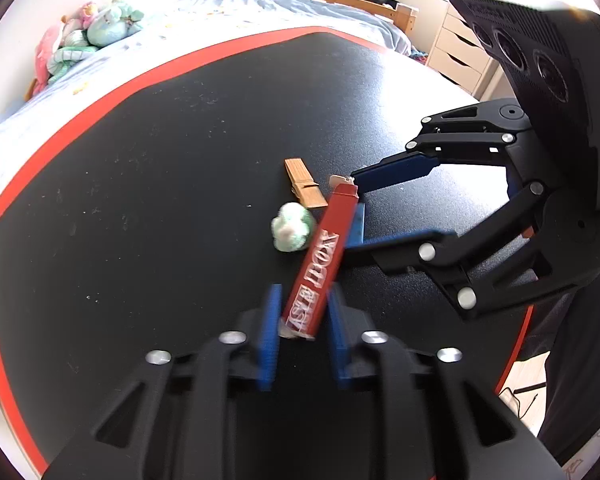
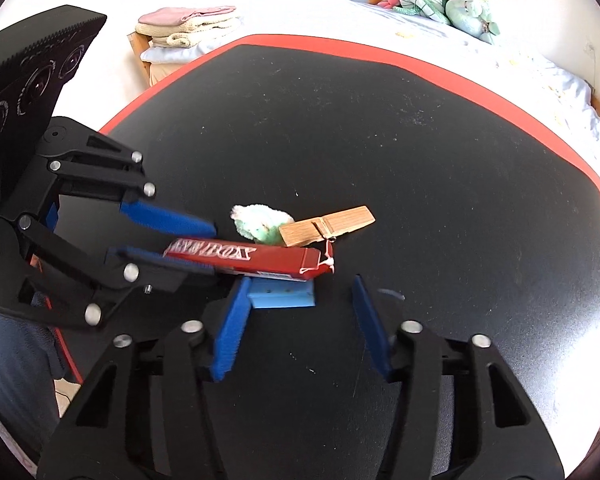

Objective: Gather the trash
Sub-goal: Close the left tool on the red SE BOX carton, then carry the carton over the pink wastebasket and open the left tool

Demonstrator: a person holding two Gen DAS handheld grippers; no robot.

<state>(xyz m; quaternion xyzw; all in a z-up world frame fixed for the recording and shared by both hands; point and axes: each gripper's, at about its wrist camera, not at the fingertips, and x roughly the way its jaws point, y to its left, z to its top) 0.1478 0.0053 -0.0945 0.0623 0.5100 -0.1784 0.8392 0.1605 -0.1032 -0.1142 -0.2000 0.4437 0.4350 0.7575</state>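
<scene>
Because the bed [image 1: 228,12] and drawers [image 1: 458,52] sit well behind it, the black table [image 1: 140,160] with its red rim serves as the whole work surface, and everything to be gathered lies bunched near its middle, within easy reach of both grippers. Largest of the bunch is the red box [image 1: 320,260], a long thin carton printed with white letters that seem to end in "BOX"; the letters before that are blurred and I cannot read them. It is held up off the table at a slant by the left gripper [image 1: 304,320], whose blue fingers are closed to a narrow gap with the box's near end between them, probably so it can be carried away or passed across. Its far end, which has a bit of pale string, hangs over a small blue block [image 2: 282,294] lying on the table. Facing it, the right gripper [image 2: 296,320] stands wide apart and holds nothing, with the block just beyond its fingertips, so it looks ready either to take the box or to pick up the block. Just beside the box lie a wooden clothespin [image 2: 328,226] and, touching it, a crumpled green-and-white wad [image 2: 260,222], both untouched and unmarked.
</scene>
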